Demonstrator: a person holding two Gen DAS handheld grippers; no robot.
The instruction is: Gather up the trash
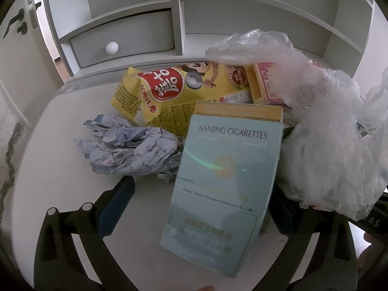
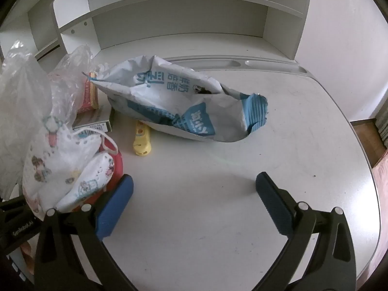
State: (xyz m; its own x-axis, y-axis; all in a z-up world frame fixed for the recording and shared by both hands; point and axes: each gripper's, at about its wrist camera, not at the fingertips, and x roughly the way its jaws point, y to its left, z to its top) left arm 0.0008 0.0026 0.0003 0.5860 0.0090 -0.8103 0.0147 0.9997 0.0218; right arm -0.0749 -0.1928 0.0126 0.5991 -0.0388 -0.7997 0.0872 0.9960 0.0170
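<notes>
Left gripper: fingers spread wide, cigarette box standing between them on the counter, contact not discernible. Adjacent: crumpled paper, yellow snack bag, clear plastic bag (partly covering right finger). Right gripper: fingers wide, nothing held; blue-white wrapper beyond.

Both cameras sit low over the white desk, each looking forward between its own two blue-padded fingers toward the white shelf unit at the back. The left wrist view is very near a pale cigarette carton, which fills its centre. The right wrist view faces open desktop, farther from a blue-and-white snack bag. Both views share the clear plastic bag and the red-and-cream box.
</notes>
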